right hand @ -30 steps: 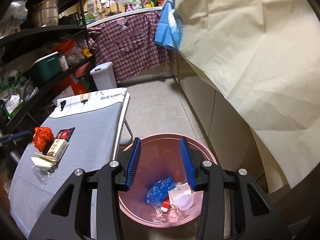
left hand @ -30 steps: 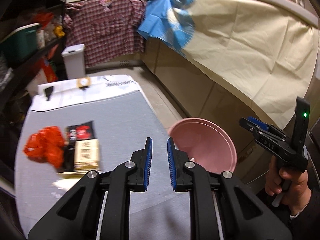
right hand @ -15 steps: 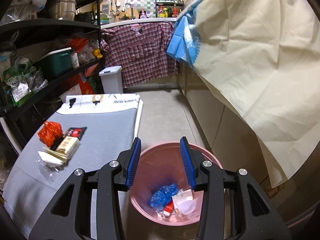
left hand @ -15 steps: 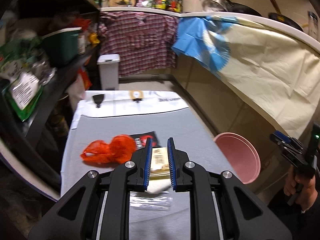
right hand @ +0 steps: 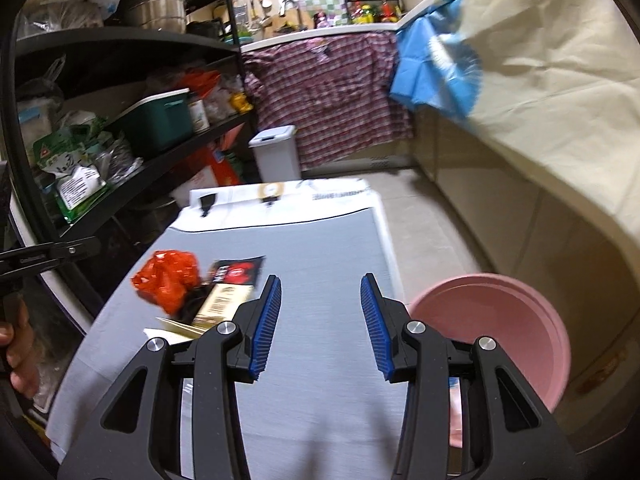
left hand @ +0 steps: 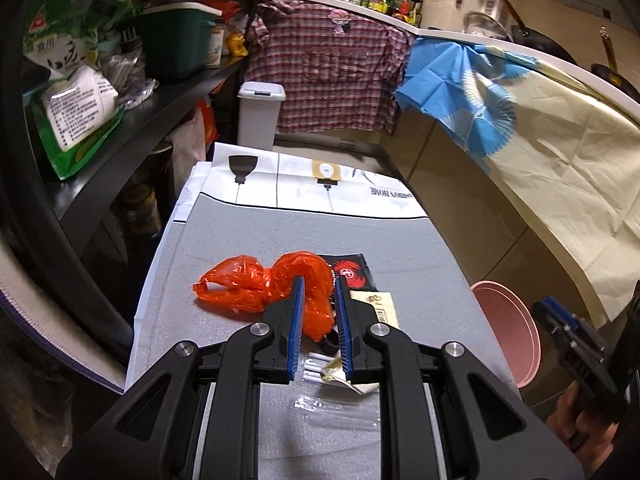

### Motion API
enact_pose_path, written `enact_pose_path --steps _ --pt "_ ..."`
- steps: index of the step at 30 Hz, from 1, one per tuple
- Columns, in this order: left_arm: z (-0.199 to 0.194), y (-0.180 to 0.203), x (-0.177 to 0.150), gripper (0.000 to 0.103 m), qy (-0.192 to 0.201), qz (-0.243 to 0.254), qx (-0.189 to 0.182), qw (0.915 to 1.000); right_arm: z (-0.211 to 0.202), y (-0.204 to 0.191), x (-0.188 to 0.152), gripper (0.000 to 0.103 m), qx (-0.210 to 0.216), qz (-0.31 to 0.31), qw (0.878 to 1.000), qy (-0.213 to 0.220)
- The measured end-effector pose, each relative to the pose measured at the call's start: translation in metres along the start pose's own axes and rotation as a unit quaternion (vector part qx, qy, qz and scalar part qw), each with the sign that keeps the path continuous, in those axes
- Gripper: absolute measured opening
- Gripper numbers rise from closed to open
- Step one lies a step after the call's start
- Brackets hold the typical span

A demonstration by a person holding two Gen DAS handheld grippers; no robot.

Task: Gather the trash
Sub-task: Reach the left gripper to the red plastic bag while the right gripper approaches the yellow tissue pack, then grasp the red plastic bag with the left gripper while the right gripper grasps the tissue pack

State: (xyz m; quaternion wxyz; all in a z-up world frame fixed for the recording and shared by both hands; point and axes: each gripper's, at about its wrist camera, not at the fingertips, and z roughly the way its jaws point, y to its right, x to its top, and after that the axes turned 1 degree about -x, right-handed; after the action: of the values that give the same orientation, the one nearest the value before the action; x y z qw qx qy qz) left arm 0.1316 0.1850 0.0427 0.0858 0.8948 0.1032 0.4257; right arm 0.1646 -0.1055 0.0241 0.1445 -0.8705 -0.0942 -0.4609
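A crumpled orange plastic bag (left hand: 256,286) lies on the grey table (left hand: 360,236), beside a black-and-red wrapper (left hand: 352,272), a beige carton (left hand: 380,306) and clear film (left hand: 340,404). My left gripper (left hand: 318,320) hovers just above the bag's right end, jaws a narrow gap apart, empty. My right gripper (right hand: 320,320) is open and empty over the table's right half; the orange bag (right hand: 168,280), black wrapper (right hand: 238,271) and carton (right hand: 222,302) lie to its left. The pink bin (right hand: 496,328) stands on the floor right of the table, also seen in the left wrist view (left hand: 508,336).
A black shelf rack (left hand: 120,120) with packets and a green box runs along the table's left. A white lidded bin (left hand: 260,114) stands beyond the far end. Cloth-draped counters (left hand: 540,120) line the right side. A white printed sheet (left hand: 312,188) covers the table's far end.
My left gripper has swung left from the bin side to over the orange bag. My right gripper has lifted away from above the pink bin to over the table.
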Motion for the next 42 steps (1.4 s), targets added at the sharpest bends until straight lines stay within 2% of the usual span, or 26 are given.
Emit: enact_pose_path --steps 6,10,12,14,21,25,26,29,31,34,36,39,42 --pt "0.007 -0.011 0.003 0.016 0.004 -0.004 0.017 0.9998 0.037 -0.042 -0.011 0.043 0.031 -0.007 0.999 -0.02" --pt "0.015 -0.028 0.003 0.016 -0.006 -0.029 0.027 0.9992 0.062 -0.062 -0.019 0.043 0.048 -0.011 0.998 -0.04" --pt "0.021 -0.034 0.003 0.016 -0.012 -0.043 0.028 0.9986 0.077 -0.069 -0.022 0.046 0.059 -0.01 0.997 -0.058" --pt "0.024 -0.036 0.002 0.016 -0.014 -0.045 0.031 0.9984 0.089 -0.075 -0.025 0.056 0.065 -0.012 0.995 -0.076" --pt "0.036 -0.034 0.002 0.016 -0.019 -0.03 0.036 0.9987 0.128 -0.092 -0.034 0.059 0.067 -0.023 0.989 -0.13" --pt "0.046 -0.032 0.001 0.016 -0.026 -0.025 0.027 0.999 0.139 -0.095 -0.036 0.059 0.066 -0.028 0.987 -0.146" --pt "0.049 -0.032 0.001 0.018 -0.028 -0.024 0.024 0.9991 0.141 -0.095 -0.037 0.061 0.064 -0.029 0.986 -0.151" --pt "0.059 -0.026 0.0 0.032 -0.033 -0.014 0.012 0.9993 0.143 -0.095 -0.04 0.063 0.058 -0.031 0.985 -0.159" --pt "0.068 -0.02 0.0 0.035 -0.039 -0.002 0.003 0.9992 0.142 -0.096 -0.04 0.063 0.054 -0.036 0.985 -0.157" --pt "0.075 -0.013 -0.001 0.046 -0.037 0.017 0.007 0.9991 0.143 -0.095 -0.04 0.063 0.053 -0.038 0.985 -0.158" --pt "0.08 -0.011 -0.001 0.048 -0.039 0.023 0.009 0.9989 0.144 -0.094 -0.04 0.062 0.055 -0.036 0.985 -0.16" --pt "0.09 -0.008 -0.002 0.048 -0.046 0.034 0.017 0.9982 0.144 -0.095 -0.04 0.054 0.063 -0.041 0.984 -0.16" --pt "0.097 -0.007 -0.004 0.048 -0.053 0.042 0.024 0.9974 0.142 -0.096 -0.04 0.052 0.061 -0.051 0.984 -0.157"
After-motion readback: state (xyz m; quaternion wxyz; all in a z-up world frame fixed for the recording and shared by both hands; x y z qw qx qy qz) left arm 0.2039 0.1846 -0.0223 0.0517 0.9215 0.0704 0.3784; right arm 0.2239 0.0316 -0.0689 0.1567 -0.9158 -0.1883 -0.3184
